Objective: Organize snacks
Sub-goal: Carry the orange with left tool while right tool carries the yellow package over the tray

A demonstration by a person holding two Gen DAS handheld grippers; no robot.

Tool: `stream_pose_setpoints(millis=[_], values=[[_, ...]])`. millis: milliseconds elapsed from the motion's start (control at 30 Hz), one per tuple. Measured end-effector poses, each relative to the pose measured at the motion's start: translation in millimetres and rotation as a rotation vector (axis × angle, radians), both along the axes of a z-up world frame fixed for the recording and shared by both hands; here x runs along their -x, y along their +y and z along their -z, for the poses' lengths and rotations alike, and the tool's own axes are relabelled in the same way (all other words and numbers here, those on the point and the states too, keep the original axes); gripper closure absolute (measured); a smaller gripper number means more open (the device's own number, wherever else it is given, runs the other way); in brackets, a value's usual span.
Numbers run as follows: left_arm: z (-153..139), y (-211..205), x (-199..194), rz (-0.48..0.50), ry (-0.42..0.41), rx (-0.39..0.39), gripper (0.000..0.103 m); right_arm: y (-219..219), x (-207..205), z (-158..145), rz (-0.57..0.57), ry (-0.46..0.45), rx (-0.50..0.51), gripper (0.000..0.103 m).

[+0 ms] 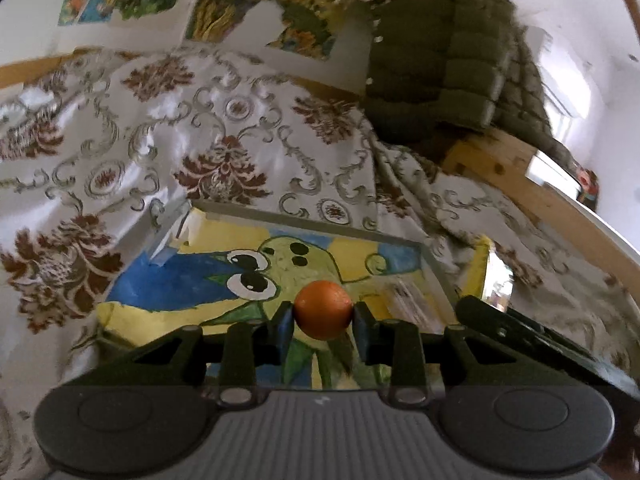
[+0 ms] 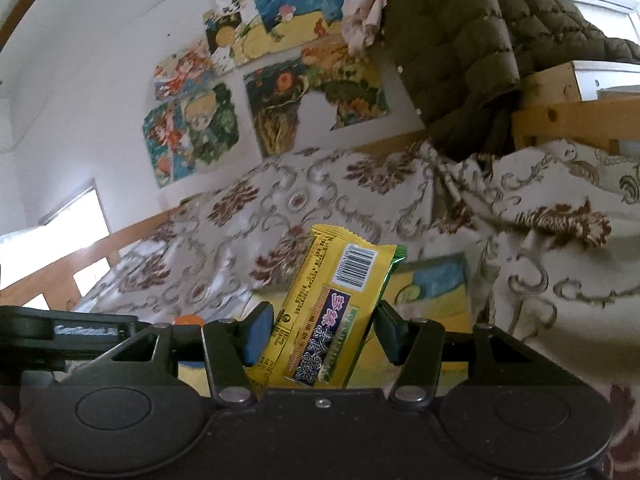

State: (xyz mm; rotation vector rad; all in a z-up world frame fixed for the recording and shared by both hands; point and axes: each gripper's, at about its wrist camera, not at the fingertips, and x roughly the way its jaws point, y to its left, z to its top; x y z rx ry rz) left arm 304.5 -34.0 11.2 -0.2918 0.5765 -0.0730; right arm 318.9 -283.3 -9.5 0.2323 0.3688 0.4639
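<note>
With my left gripper (image 1: 323, 316) pinching the orange (image 1: 323, 310) and my right gripper (image 2: 316, 332) pinching the yellow snack packet (image 2: 328, 312), I lower both gently onto the painted tray (image 1: 168, 292).

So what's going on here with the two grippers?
A person is sorting snacks with a gripper in each hand. The left gripper has its jaws shut on a small orange fruit, held above a painted tray on the floral cloth. The right gripper clamps a yellow snack packet.
</note>
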Motion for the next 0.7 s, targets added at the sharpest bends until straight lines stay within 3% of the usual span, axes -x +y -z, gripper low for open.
stream_pose_setpoints(millis=[267, 433, 700], values=[[30, -3, -41, -0.038, 0.085, -0.043, 0.068, 11, -23, 20, 0.031, 0.01, 0.085, 0.046], [45, -5, -48, -0.041, 0.131, -0.062, 0.068, 24, -28, 37, 0.036, 0.034, 0.183, 0.046], [59, -14, -46, -0.015, 0.168, -0.096, 0.068, 30, -27, 49, 0.029, 0.042, 0.241, 0.046]])
